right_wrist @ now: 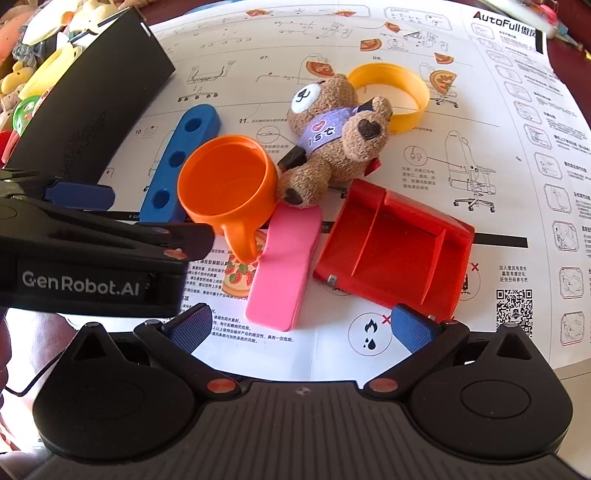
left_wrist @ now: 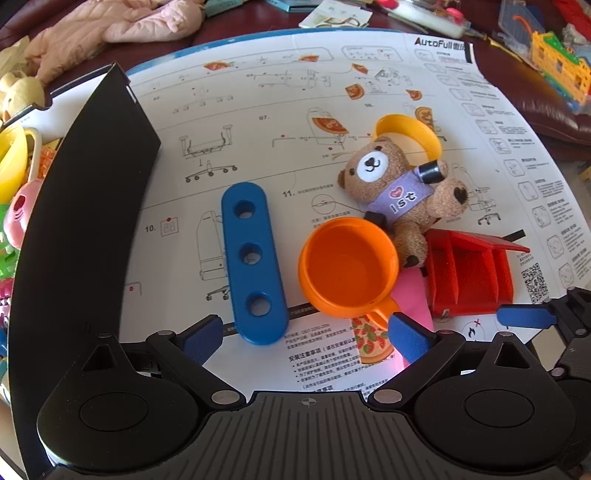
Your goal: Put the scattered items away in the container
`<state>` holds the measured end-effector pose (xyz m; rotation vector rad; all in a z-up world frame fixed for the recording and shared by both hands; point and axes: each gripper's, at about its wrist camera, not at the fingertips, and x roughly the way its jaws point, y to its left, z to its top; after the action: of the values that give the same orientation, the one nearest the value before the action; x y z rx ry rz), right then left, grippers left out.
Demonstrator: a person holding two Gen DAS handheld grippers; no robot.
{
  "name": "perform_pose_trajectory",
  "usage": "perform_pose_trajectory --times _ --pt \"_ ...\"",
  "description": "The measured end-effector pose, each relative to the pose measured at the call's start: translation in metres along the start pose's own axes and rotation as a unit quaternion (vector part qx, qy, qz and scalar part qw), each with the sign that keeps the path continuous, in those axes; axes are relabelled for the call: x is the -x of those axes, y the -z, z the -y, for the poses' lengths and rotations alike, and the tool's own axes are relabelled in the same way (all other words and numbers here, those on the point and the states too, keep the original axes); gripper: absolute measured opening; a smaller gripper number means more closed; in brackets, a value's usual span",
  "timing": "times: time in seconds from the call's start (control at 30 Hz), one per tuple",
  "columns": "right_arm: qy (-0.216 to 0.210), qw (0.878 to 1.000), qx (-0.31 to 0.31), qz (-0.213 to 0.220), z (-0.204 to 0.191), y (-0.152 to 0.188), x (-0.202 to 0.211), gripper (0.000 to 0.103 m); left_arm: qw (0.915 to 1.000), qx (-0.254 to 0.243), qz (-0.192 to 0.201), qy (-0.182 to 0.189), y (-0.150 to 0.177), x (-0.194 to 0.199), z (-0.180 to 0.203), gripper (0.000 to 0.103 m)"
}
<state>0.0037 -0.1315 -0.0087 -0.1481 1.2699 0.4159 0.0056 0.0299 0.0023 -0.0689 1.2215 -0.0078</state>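
Beside the black container (left_wrist: 92, 206), both grippers' fingers (left_wrist: 406, 338) gape empty — bare sheet (left_wrist: 258, 155) beyond the blue bar (left_wrist: 253, 262).

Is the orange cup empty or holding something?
Empty: the orange cup shows a bare orange bottom in both wrist views, nothing inside.

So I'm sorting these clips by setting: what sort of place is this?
Likely a home, on a dark table covered by a printed chair-assembly sheet: a brown plush bear, plastic toys like the orange cup, and a pink padded jacket.
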Motion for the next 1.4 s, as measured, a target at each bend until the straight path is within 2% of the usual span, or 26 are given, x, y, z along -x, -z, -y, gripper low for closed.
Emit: perform_pose_trajectory --times 0.07,0.17,0.37,0.43,0.5,0.63,0.77,0.83,0.9,1.03,1.1,1.2,1.27,1.4 --pt "0.000 1.000 -0.009 0.003 0.006 -0.003 0.001 0.103 0.9999 0.007 -0.006 -0.005 -0.006 -0.003 -0.007 0.101" --pt "-0.007 1.000 -0.023 0.009 0.014 -0.006 0.002 0.103 0.9994 -0.004 -0.003 -0.034 -0.014 -0.007 -0.011 0.101" --pt "-0.014 0.999 -0.026 0.023 0.018 -0.014 0.001 0.102 0.9988 -0.013 -0.002 -0.048 -0.027 -0.017 -0.018 0.097" --pt "-0.012 0.999 -0.025 0.024 0.019 -0.015 0.000 0.097 0.9989 -0.015 -0.006 -0.043 -0.030 -0.021 -0.018 0.095" --pt "-0.018 0.999 -0.025 0.021 0.019 -0.016 -0.002 0.086 0.9992 -0.014 -0.010 -0.036 -0.033 -0.025 -0.017 0.094" --pt "-0.041 0.999 -0.019 0.020 0.016 -0.012 -0.005 0.073 0.9991 -0.024 -0.008 -0.032 -0.039 -0.029 -0.011 0.092" --pt "-0.053 0.998 0.003 0.023 0.005 -0.010 -0.006 0.056 0.9985 -0.037 -0.022 -0.033 -0.042 -0.039 -0.005 0.078" --pt "-0.053 0.998 0.014 0.027 0.000 -0.011 -0.007 0.054 0.9982 -0.040 -0.025 -0.037 -0.042 -0.042 -0.003 0.075" --pt "-0.061 0.997 0.024 0.034 -0.004 -0.013 -0.007 0.045 0.9982 -0.042 -0.024 -0.037 -0.041 -0.042 -0.004 0.075" --pt "-0.065 0.996 0.040 0.045 -0.009 -0.016 -0.007 0.042 0.9983 -0.041 -0.026 -0.033 -0.042 -0.041 -0.005 0.074" --pt "-0.079 0.994 0.043 0.054 -0.011 -0.017 -0.005 0.035 0.9981 -0.044 -0.027 -0.032 -0.043 -0.041 -0.005 0.072" --pt "-0.079 0.992 0.061 0.074 -0.016 -0.019 0.001 0.036 0.9979 -0.048 -0.029 -0.031 -0.043 -0.041 -0.005 0.071" --pt "-0.075 0.993 0.062 0.067 -0.018 -0.022 -0.003 0.039 0.9980 -0.049 -0.030 -0.028 -0.043 -0.041 -0.005 0.071" --pt "-0.085 0.993 0.066 0.056 -0.022 -0.024 -0.014 0.039 0.9982 -0.044 -0.037 -0.013 -0.047 -0.039 -0.007 0.069"
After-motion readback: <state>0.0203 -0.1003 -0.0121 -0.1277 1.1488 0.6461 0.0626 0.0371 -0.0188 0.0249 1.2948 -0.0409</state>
